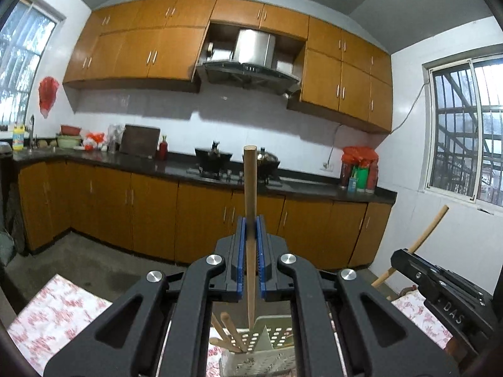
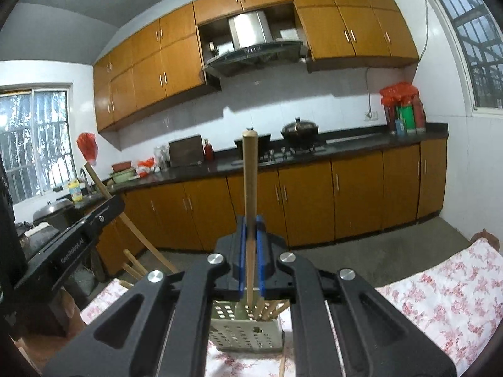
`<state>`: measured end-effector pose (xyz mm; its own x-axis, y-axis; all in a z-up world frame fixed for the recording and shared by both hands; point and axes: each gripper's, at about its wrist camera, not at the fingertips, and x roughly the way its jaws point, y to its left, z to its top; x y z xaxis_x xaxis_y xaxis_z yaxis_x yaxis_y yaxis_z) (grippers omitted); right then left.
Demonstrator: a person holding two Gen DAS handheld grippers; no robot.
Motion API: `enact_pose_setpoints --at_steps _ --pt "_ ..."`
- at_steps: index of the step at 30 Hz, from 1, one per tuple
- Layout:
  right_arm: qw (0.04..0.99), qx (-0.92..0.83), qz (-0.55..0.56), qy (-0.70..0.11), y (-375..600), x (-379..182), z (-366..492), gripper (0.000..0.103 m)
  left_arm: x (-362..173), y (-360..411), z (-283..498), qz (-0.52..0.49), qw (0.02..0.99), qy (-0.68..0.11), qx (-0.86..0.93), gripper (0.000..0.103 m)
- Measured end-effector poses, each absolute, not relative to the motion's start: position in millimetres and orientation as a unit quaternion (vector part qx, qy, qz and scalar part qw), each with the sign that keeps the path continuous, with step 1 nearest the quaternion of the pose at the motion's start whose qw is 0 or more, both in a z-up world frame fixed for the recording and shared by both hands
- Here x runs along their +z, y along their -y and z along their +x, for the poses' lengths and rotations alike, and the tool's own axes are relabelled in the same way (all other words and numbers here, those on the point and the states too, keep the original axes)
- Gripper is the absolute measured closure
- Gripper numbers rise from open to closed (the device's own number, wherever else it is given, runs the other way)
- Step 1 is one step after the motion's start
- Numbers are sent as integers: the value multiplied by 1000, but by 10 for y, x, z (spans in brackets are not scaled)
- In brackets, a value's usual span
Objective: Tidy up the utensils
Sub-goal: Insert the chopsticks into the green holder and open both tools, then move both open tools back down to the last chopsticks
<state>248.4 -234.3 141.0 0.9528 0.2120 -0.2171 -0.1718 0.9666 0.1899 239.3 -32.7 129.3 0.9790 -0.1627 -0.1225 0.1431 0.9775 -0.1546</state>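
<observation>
My left gripper (image 1: 251, 224) is shut on a wooden chopstick (image 1: 250, 185) held upright, its lower end just above the perforated utensil holder (image 1: 267, 345). Several wooden sticks (image 1: 228, 330) stand in the holder's left part. My right gripper (image 2: 251, 224) is shut on another wooden chopstick (image 2: 250, 176), also upright, its lower end at the mouth of the same holder (image 2: 248, 330), where more sticks (image 2: 267, 309) lean. The right gripper's body with its chopstick shows in the left wrist view (image 1: 440, 289). The left gripper's body shows in the right wrist view (image 2: 72, 245).
The holder stands on a table with a red floral cloth (image 1: 59, 317), (image 2: 440, 301). A loose stick (image 2: 282, 367) lies on the cloth by the holder. Beyond is a concrete floor (image 1: 94, 257), orange base cabinets (image 1: 151, 213) and a dark counter (image 1: 176, 168) with pots.
</observation>
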Motion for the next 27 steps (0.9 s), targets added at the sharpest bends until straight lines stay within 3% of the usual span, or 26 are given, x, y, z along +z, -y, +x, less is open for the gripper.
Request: enact_pose_setpoints --at_steps 8,12,21,27 --pt "982 96 81 -139 2292 1276 2552 93 1109 281 2427 -83 987 -103 -90 94" --pt "983 95 82 -133 2311 1321 2483 93 1177 233 2355 -80 988 -100 -84 75" --pt "988 67 86 -112 2554 1417 2037 81 1319 68 2066 -85 989 -102 -69 72" --pt "978 28 103 -180 2885 922 1841 78 1074 -201 1752 -85 986 -139 -36 66"
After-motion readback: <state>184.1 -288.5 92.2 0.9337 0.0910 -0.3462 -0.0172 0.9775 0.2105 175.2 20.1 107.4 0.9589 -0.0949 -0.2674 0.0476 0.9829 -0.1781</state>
